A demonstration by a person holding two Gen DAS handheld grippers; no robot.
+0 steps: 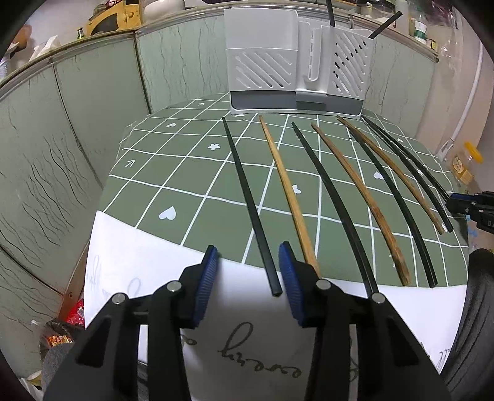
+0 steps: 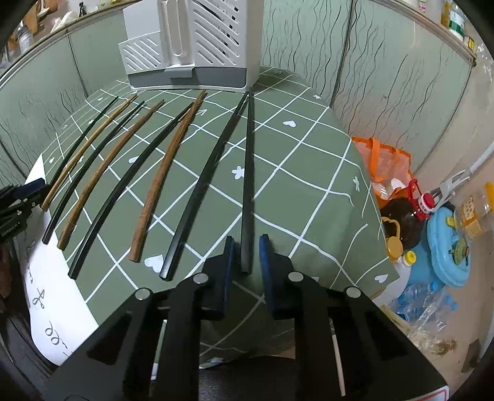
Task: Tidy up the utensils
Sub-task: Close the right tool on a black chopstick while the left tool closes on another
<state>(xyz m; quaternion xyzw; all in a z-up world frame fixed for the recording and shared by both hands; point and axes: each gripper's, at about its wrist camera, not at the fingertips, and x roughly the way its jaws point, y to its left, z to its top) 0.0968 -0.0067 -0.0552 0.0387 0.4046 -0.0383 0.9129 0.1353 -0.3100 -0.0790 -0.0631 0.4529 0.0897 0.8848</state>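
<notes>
Eight chopsticks lie side by side on the green checked tablecloth (image 1: 185,172), five black and three wooden, their far tips pointing toward the white slotted holder (image 1: 262,61) at the far edge of the table. The left gripper (image 1: 248,256) hangs over the near end of the leftmost black chopstick (image 1: 244,191). Its blue pads stand well apart, the stick's end lies between them, nearer the right-hand pad, and neither pad presses on it. That end rests on a white sheet of paper (image 1: 148,262) with handwriting, which covers the near strip of the cloth.

The right gripper (image 2: 246,239) straddles the rightmost black chopstick (image 2: 248,172) near its near end. The pads sit close on either side with a thin gap showing on each, so the stick is bracketed but not clamped.

Only the left wrist view shows two black sticks (image 1: 386,24) standing in the holder's right compartment – the right wrist view cuts the holder off at the top. Only the right wrist view shows the floor beyond the table's edge: an orange bag (image 2: 383,160), a dark bottle with a red cap (image 2: 404,222) and a clear plastic bottle (image 2: 423,299) – all well apart from the chopsticks
</notes>
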